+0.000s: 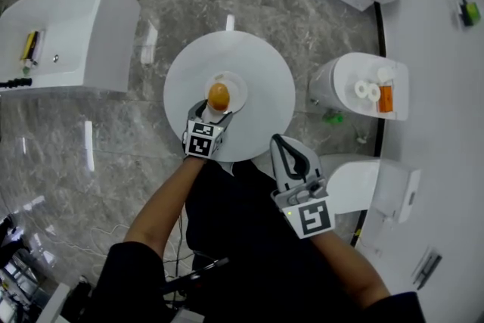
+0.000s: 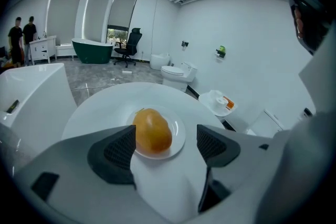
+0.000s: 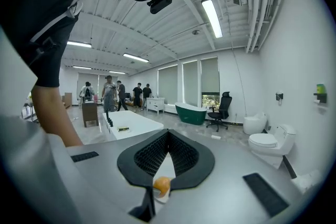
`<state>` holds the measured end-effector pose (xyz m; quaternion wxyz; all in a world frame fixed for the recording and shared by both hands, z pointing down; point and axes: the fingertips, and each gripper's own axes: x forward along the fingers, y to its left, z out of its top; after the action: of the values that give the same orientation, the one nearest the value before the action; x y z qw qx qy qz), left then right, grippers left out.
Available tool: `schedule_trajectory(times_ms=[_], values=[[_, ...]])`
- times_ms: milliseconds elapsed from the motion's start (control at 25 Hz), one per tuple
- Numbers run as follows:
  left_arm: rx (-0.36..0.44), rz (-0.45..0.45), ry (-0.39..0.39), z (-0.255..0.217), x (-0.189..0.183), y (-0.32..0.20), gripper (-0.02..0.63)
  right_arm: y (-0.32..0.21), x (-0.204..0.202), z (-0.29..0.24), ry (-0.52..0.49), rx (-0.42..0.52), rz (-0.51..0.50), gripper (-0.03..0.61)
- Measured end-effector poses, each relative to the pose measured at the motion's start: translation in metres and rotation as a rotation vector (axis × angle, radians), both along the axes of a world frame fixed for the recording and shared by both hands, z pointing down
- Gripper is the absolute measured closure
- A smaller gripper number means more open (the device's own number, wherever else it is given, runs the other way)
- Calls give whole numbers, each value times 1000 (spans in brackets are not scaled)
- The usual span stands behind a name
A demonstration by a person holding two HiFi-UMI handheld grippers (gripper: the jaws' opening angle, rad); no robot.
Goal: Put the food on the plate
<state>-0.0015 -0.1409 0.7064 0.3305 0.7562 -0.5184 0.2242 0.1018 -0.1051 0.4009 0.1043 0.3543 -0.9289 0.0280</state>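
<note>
Food (image 1: pixel 218 95), an orange-yellow lump, is lying on the plate, so the task seems to be sitting at its release step.

Going from largest down: one round white table (image 1: pixel 265 60) is carrying everything. Two grippers are showing. The left gripper (image 1: pixel 215 114) is reaching over the table's near side with its jaws standing apart. The food is lying just ahead of them, nearer the left pad, and nothing is being clamped; whether that pad is brushing it, I cannot tell. The right gripper (image 1: pixel 281 147) is hanging back by the person's body, off the table's edge, with its jaws pressed together on nothing. One small white plate (image 1: pixel 240 87) is sitting near the table's middle, and one piece of food is resting on it, toward its near-left side.

Judging from this, the next move is calling for a straight pull-back of the left gripper, jaws kept wide, without nudging food or plate.
</note>
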Motion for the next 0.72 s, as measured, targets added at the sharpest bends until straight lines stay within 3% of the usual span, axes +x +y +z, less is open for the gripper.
schedule_trajectory(times_ms=[720], values=[[101, -84, 138, -91, 4, 19, 264, 4, -14, -21, -59, 19, -3, 572]])
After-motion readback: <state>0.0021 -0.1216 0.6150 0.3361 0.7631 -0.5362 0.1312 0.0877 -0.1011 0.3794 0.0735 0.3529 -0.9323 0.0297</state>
